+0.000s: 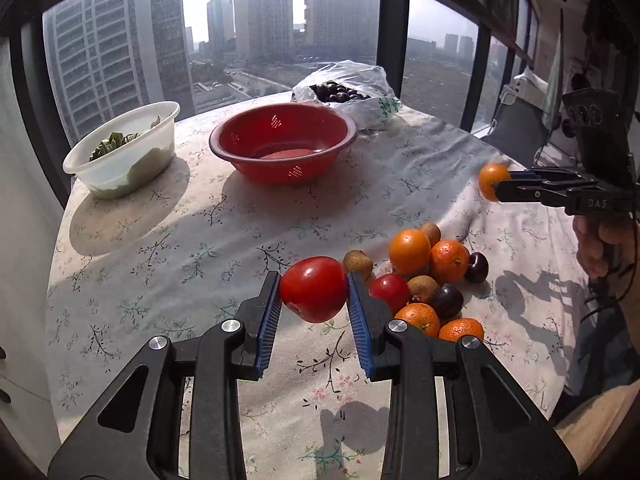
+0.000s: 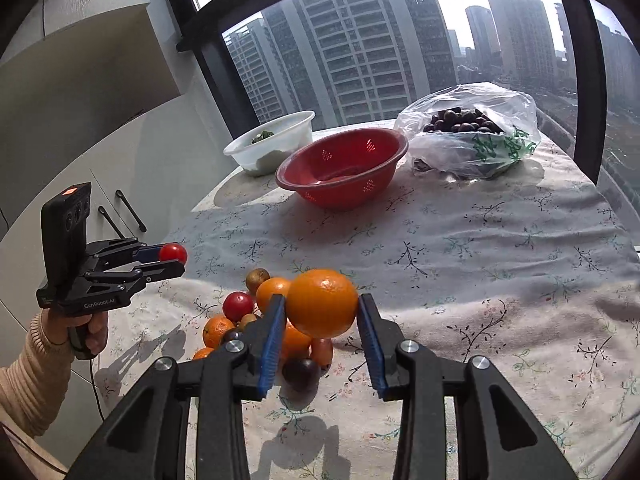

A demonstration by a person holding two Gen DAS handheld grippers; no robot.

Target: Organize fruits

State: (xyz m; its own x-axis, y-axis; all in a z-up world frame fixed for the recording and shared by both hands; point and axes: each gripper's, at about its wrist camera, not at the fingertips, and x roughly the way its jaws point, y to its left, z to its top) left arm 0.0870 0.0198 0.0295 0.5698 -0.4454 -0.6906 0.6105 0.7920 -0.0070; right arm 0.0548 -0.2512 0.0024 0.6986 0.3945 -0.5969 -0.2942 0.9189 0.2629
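**Both grippers loaded, fruit in the air**

While the pile sits on the floral tablecloth (image 1: pixel 180 240), the left gripper (image 1: pixel 314 292) is clamped on a red tomato (image 1: pixel 314 289) — blue pads pressed to either side, the fruit glossy and lifted above the cloth. Over on the other side, the right gripper (image 2: pixel 322 306) grips an orange (image 2: pixel 322 303), round and bright, jaws closed to its width and holding it above the heap. Below them lies the fruit pile (image 1: pixel 432 280) — oranges, a second small tomato, brown longan-like fruits and dark plums, all touching. Further back stands the red colander (image 1: pixel 283 142), between a white bowl (image 1: pixel 124 148) of greens and a plastic bag (image 2: pixel 468 136) of dark fruit
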